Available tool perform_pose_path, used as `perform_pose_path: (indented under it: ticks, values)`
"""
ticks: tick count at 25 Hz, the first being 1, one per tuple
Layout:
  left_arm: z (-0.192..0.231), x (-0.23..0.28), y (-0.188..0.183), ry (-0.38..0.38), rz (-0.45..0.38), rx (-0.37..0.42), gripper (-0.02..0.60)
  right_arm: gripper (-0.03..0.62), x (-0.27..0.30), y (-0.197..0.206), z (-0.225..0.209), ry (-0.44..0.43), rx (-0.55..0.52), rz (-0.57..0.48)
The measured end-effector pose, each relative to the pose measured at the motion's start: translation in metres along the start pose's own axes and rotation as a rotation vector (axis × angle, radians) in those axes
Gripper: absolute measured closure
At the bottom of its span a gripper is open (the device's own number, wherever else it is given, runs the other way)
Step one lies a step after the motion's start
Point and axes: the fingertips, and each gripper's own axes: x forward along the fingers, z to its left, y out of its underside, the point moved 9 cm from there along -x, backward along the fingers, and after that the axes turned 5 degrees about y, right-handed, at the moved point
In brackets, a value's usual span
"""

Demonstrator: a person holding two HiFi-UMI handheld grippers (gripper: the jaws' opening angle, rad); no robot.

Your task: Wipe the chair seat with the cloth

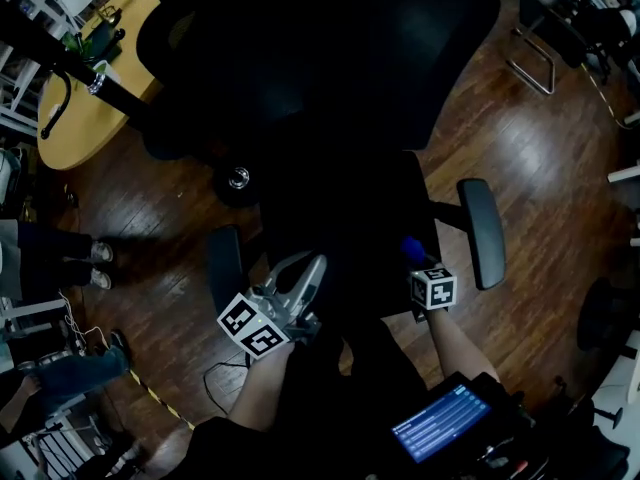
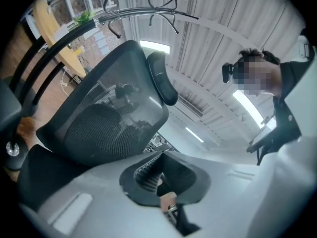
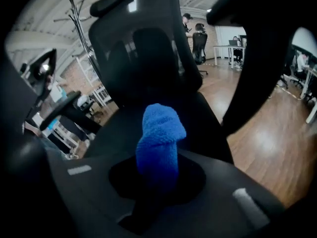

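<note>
blue cloth held at the black chair

the right claw (image 3: 158,176) is clenched on a blue cloth (image 3: 159,140). the cloth sticks up out of the claw in a fat, fuzzy roll. in the head view it is at the near right edge of the chair seat (image 1: 345,213), close to the right armrest (image 1: 483,230). i cannot tell if the cloth touches the seat.

the left claw (image 2: 159,175) is released and has nothing in it (you can see one bumpy pad (image 2: 147,175) inside). in the head view it is at the near left edge of the seat, near the left armrest (image 1: 225,263). its own view looks up at the backrest (image 2: 114,108) and the ceiling (image 2: 223,33).

each claw has a white cube with black squares on it. the left cube (image 1: 252,326) and the right cube (image 1: 432,288) are both on the near side of the seat.

the chair is black, and the seat looks very dark. it stands on a brown wooden floor (image 1: 540,158). a round wooden surface (image 1: 70,128) is at the far left. a small lit screen (image 1: 440,423) is at the near right.
</note>
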Motion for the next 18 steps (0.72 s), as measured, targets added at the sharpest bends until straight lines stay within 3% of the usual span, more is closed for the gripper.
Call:
perform_pose_path:
  ticks: [7, 11, 14, 18]
  values:
    - [-0.065, -0.009, -0.059, 0.001, -0.032, 0.048, 0.589, 0.554, -0.12, -0.114, 0.106, -0.351, 0.012, -0.385]
    - [-0.105, -0.001, -0.1, 0.031, -0.074, 0.132, 0.589, 0.554, -0.21, -0.173, 0.138, -0.5, -0.042, -0.591]
    - [-0.135, 0.003, -0.122, 0.059, -0.138, 0.197, 0.589, 0.554, -0.253, -0.197, 0.149, -0.607, -0.097, -0.692]
    - [-0.159, 0.0, -0.12, 0.053, -0.166, 0.236, 0.589, 0.554, -0.275, -0.2, 0.148, -0.66, -0.114, -0.765]
